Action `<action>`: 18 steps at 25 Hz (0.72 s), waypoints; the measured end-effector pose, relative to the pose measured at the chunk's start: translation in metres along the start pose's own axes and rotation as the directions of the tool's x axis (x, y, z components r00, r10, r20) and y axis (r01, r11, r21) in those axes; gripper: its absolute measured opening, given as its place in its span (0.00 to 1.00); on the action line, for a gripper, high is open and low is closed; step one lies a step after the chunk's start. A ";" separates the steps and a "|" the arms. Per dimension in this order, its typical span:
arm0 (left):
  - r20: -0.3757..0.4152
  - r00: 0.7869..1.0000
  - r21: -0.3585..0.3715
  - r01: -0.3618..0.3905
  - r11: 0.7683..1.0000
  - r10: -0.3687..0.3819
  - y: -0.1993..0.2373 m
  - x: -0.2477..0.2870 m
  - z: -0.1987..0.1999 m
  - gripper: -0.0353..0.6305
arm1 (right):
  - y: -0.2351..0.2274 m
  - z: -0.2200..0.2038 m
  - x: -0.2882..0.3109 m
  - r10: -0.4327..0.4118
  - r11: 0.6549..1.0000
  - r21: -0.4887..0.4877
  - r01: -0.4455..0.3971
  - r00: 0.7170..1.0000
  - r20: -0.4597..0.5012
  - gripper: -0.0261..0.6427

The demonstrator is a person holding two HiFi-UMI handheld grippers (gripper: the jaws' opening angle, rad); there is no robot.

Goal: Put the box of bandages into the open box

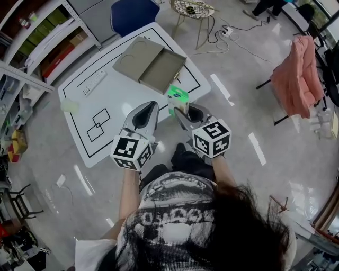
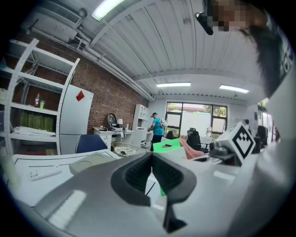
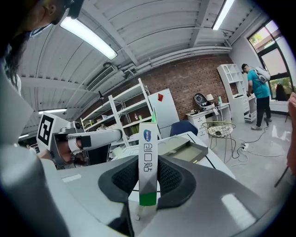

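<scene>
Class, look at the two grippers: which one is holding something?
The right gripper: its jaws clamp the green-and-white box of bandages. The left gripper has its jaws shut together, nothing between them.

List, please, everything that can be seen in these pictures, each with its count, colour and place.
box of bandages: one, green and white, between the right gripper's fingers, by the table's near edge
open box: one, grey-beige, on the table's far side
table: one, white with black lines, before the person
flat remote-like thing: one, white, on the table's left part
chair: one, blue, behind the table
wire stool: one, pale, beside the chair
cloth: one, pink, hanging at right
shelf: one, white, at left
left gripper: one, grey, shut, empty
right gripper: one, grey, shut on the box of bandages
</scene>
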State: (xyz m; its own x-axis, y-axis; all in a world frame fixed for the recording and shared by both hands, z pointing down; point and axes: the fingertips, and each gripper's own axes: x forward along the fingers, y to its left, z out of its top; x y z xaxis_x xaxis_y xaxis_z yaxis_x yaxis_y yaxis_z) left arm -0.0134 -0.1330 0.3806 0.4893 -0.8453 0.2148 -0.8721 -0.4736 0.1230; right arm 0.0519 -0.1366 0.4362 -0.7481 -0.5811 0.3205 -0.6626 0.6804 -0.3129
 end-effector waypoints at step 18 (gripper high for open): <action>-0.028 0.998 0.004 -0.053 0.999 0.053 0.003 0.039 -0.002 0.05 | -0.038 -0.002 0.025 0.071 0.997 0.038 -0.070 0.997 -0.040 0.18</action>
State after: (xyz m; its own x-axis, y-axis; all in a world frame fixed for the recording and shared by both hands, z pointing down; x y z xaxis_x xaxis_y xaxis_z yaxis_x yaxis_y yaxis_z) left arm 0.0031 -0.1665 0.3909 0.4420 -0.8621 0.2478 -0.8969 -0.4289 0.1076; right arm 0.0585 -0.1762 0.4581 -0.7914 -0.5125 0.3332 -0.6097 0.7017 -0.3688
